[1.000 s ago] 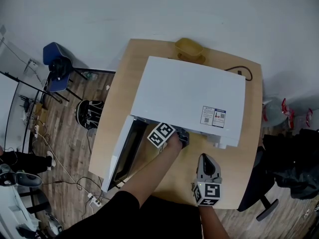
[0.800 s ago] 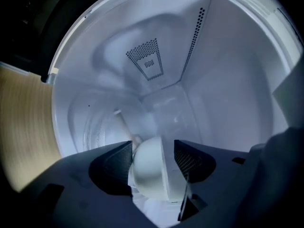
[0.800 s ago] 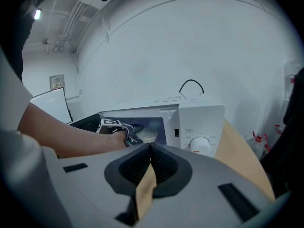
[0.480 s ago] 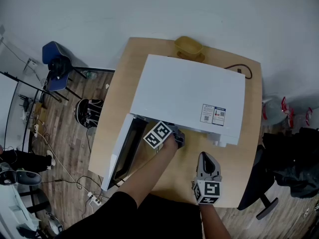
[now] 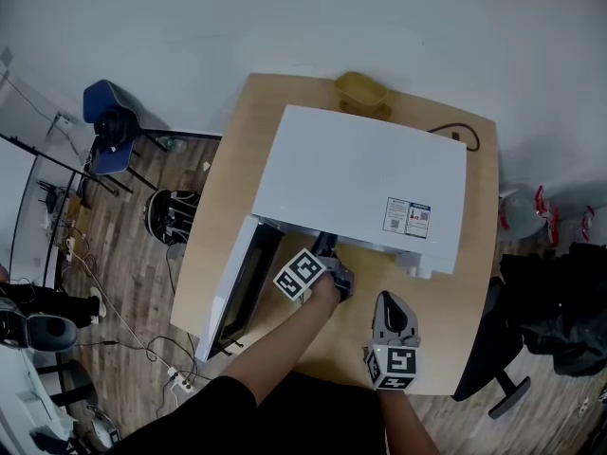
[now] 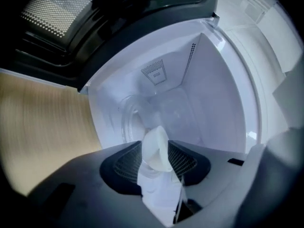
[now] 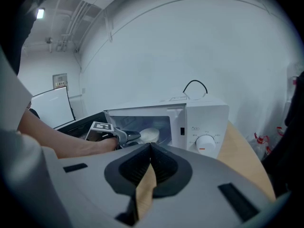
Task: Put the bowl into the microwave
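The white microwave stands on the wooden table with its door swung open to the left. A white bowl sits inside the cavity, over the glass turntable. My left gripper is at the cavity mouth. Its jaws are closing, with a gap still between the pads. The bowl shows in that gap just ahead, and I see no pad pressing on it. My right gripper hovers over the table before the control panel, shut with nothing in it.
A yellow bowl rests on the table behind the microwave, and a black cable loops at the back right. The open door juts past the table's left front. A blue chair and cables lie on the floor to the left.
My left gripper has drawn back a little from the microwave opening toward the person. The right gripper has barely moved.
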Tool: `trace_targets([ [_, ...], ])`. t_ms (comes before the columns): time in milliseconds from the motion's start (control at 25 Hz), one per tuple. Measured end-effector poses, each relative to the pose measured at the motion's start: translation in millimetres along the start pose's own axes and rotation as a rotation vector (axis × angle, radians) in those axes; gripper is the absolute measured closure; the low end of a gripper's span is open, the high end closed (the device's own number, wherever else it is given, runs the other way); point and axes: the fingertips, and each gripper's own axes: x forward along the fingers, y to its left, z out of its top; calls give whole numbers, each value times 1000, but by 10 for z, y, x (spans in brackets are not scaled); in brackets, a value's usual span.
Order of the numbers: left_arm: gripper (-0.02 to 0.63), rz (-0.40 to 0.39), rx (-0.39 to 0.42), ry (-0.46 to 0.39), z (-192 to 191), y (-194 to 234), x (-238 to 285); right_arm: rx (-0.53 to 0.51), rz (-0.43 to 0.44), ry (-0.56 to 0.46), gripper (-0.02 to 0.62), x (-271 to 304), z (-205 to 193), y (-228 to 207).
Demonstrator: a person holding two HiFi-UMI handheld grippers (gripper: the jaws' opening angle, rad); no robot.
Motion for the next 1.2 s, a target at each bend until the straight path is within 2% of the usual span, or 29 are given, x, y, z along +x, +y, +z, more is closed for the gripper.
trace_targets([
  [80,545,17,-3,20,-80,48,-75,0,-2,-1,537,-14,-3,-2],
  [160,583,36,3,43,-150,99,-106,-2,-3,-2,537,-28,-4,5],
  [280,584,18,0,62,-190,81,-90,-3,-5,0,536,-47,-9,19],
  [520,584,1,53,125,-294,10,-19,-3,-10,6,537,-76,-46,11],
  [880,584,-9,16,109,-241,-9,215,5,-25,11,535,-60,-61,-110],
  [1200,584,-7,59,103,-193,11,404,-4,-37,-2,536,-150,-17,-188],
])
